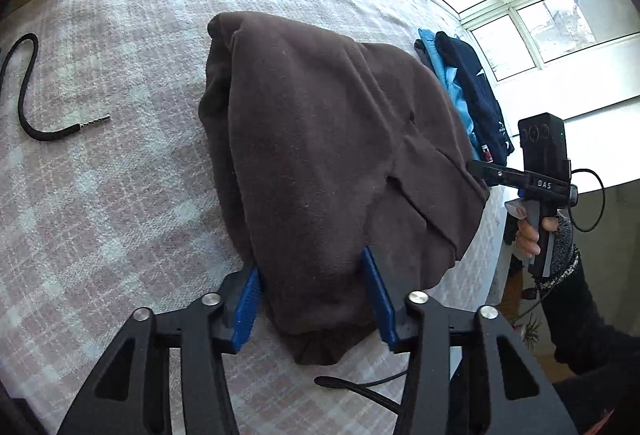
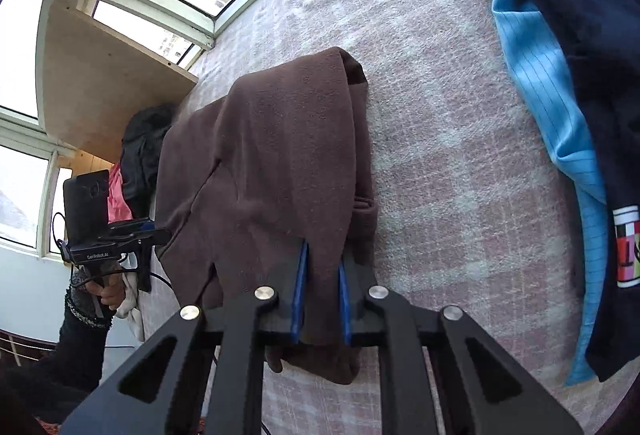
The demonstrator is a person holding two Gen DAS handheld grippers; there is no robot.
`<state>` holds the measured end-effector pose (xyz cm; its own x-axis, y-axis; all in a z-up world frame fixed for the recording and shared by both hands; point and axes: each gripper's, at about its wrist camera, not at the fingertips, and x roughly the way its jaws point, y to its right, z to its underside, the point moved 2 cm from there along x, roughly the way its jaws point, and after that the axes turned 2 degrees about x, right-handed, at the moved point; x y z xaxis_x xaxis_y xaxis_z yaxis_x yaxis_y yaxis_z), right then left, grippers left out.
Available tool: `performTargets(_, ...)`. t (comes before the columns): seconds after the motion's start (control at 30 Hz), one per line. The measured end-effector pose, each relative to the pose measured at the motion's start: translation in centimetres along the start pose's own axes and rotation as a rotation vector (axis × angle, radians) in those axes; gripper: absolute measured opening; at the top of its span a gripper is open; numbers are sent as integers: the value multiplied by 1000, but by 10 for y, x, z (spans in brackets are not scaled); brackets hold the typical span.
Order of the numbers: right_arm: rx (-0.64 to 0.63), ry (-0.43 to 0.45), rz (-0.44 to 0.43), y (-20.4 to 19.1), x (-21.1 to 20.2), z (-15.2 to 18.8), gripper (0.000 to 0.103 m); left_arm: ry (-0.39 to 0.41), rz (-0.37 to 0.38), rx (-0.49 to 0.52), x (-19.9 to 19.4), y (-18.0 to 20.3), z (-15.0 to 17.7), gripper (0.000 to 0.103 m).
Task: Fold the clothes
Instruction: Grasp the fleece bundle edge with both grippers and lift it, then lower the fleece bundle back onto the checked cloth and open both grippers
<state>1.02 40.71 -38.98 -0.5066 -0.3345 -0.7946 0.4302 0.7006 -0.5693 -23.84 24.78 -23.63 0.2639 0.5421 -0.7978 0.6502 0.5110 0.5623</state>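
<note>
A brown fleece garment (image 1: pixel 328 163) lies bunched on the pink plaid blanket (image 1: pixel 120 195). My left gripper (image 1: pixel 312 275) is open, its blue pads (image 1: pixel 246 307) astride the garment's near end. My right gripper (image 2: pixel 322 267) is shut on the brown garment (image 2: pixel 272 163) at its edge. In the left wrist view the right gripper (image 1: pixel 480 169) shows at the garment's right side. In the right wrist view the left gripper (image 2: pixel 160 233) shows at the garment's left side.
A stack of folded clothes, dark navy (image 2: pixel 580 55) over light blue (image 2: pixel 532 75), lies on the blanket (image 2: pixel 440 155); it also shows in the left wrist view (image 1: pixel 472 91). A black cord (image 1: pixel 28 95) lies at left. Windows run along the far edge.
</note>
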Motion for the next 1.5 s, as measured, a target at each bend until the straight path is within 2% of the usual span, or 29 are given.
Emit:
performTargets(0.1,-62,15,9,-19,-20,4,10,8,0,23,-11,7,-1,20)
performTargets(0.17,-89,25,28,-21,-26,11,10,26,-4,52,-28,17,1,20)
performTargets(0.23,-87,0,101,-10,-8,18,10,36,-23,73,-36,18,6,20)
performTargets(0.3,-72,-39,129,0,9,21,17,31,-48,82,-36,13,12,23)
performTargets(0.37,-58,-38,128,0,6,18,19,-41,-83,24,-13,-10,18,20)
performTargets(0.5,-100,88,143,-13,-40,-5,19,-6,-118,76,-31,3,11,21)
performTargets(0.57,-127,147,114,-17,-50,-26,19,14,-133,105,-40,10,6,24)
performTargets(0.63,-149,173,141,-18,-39,-55,19,64,-120,170,-50,30,-18,36)
performTargets(0.67,-150,169,156,-12,-31,-69,20,89,-115,201,-55,39,-30,37)
performTargets(0.7,-136,150,162,-2,-20,-83,24,103,-118,219,-54,41,-44,38)
performTargets(0.77,-48,81,120,22,3,-103,34,101,-115,189,-49,31,-54,38)
performTargets(0.83,59,18,33,41,22,-115,34,98,-112,158,-45,21,-64,38)
performTargets(1.03,281,-81,-218,69,51,-126,34,90,-103,67,-32,-8,-95,39)
performTargets(1.13,253,-89,-207,64,48,-126,34,86,-99,21,-25,-23,-111,39)
performTargets(1.17,228,-93,-204,59,48,-126,34,84,-97,6,-23,-28,-116,41)
performTargets(1.23,199,-89,-184,52,55,-127,34,82,-94,-23,-19,-38,-125,69)
performTargets(1.27,186,-86,-174,49,59,-128,34,85,-91,-30,-19,-40,-125,74)
performTargets(1.3,171,-75,-167,46,62,-127,34,86,-88,-38,-19,-43,-125,75)
performTargets(1.37,136,-44,-160,41,65,-125,27,62,-107,-54,-6,-50,-128,74)
performTargets(1.4,117,-19,-154,39,62,-123,22,47,-118,-59,1,-53,-129,70)
performTargets(1.43,101,15,-151,38,55,-119,20,34,-125,-64,8,-56,-129,57)
performTargets(1.5,81,90,-175,34,36,-110,15,24,-100,-83,20,-59,-124,45)
